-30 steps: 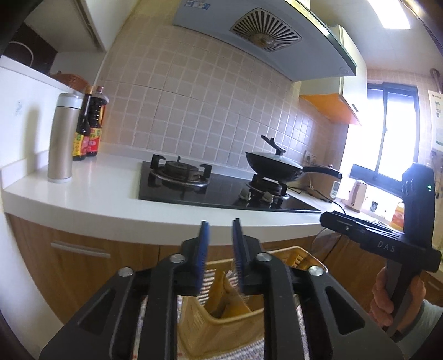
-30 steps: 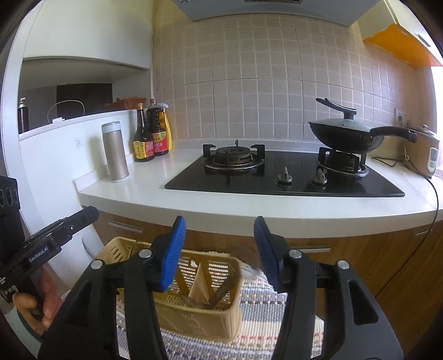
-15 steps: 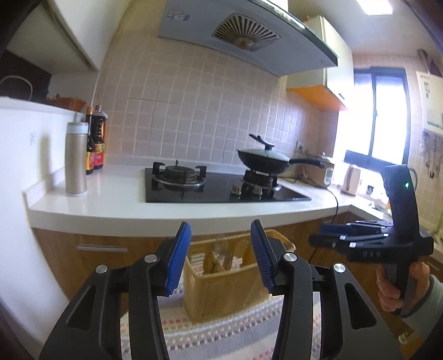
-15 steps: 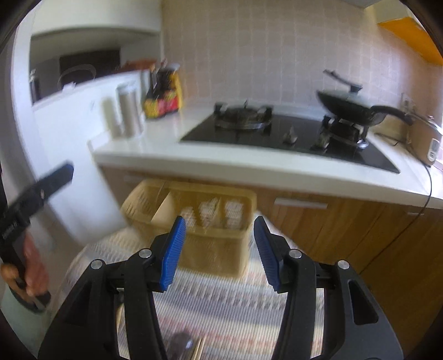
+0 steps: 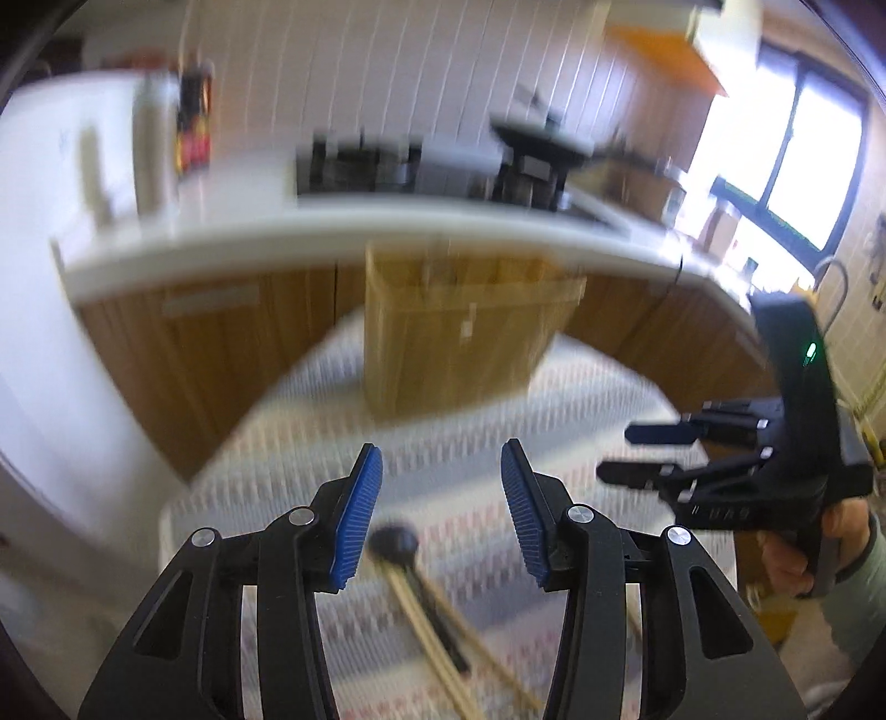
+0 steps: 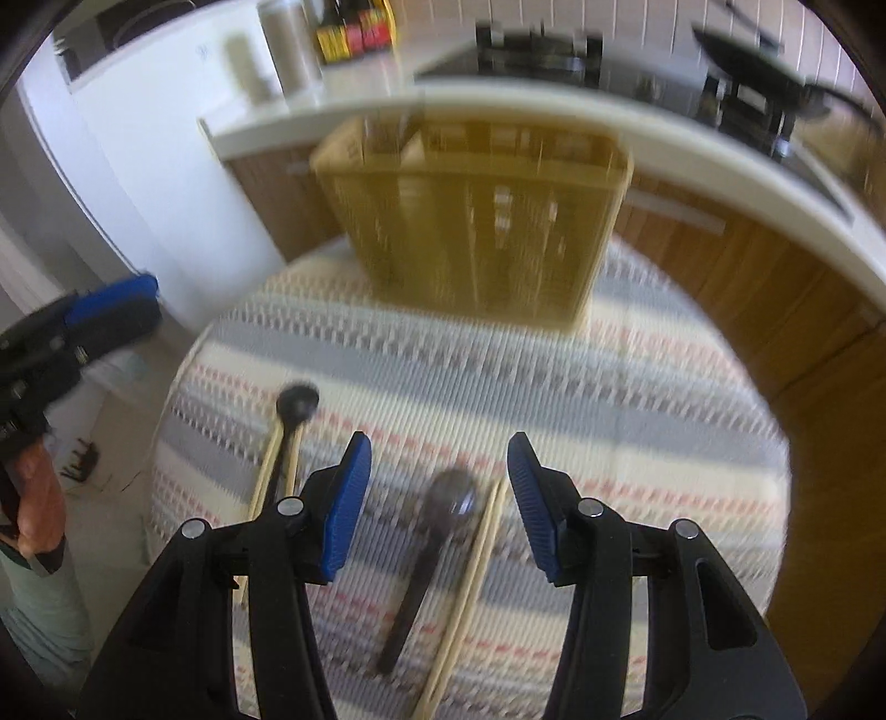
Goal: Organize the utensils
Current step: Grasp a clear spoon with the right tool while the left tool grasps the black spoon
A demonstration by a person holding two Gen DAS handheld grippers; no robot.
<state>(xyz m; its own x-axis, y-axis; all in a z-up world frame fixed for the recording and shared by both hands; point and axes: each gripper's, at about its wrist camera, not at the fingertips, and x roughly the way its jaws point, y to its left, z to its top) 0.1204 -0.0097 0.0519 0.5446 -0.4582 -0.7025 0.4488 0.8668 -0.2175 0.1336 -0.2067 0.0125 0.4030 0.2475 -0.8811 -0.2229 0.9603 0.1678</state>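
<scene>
A yellow slotted utensil basket (image 6: 476,216) (image 5: 465,332) stands at the far side of a round table covered by a striped mat (image 6: 609,387). On the mat lie two dark spoons and pale chopsticks. One spoon (image 6: 437,548) and a chopstick (image 6: 470,587) lie below my right gripper (image 6: 438,493), which is open and empty. The other spoon (image 6: 296,407) (image 5: 396,545) lies to the left with chopsticks (image 6: 266,471) beside it, under my left gripper (image 5: 441,507), also open with nothing between its blue pads. Both views are motion-blurred.
Behind the table runs a white counter (image 6: 554,111) with a gas hob, a black pan (image 6: 764,72), a steel flask (image 6: 288,50) and sauce bottles. Wooden cabinet doors (image 5: 232,343) stand below it. A white wall (image 6: 138,166) lies to the left.
Both grippers have tipped downward from the counter toward the table, bringing the spoons and chopsticks into view. The left jaws went from nearly together to apart.
</scene>
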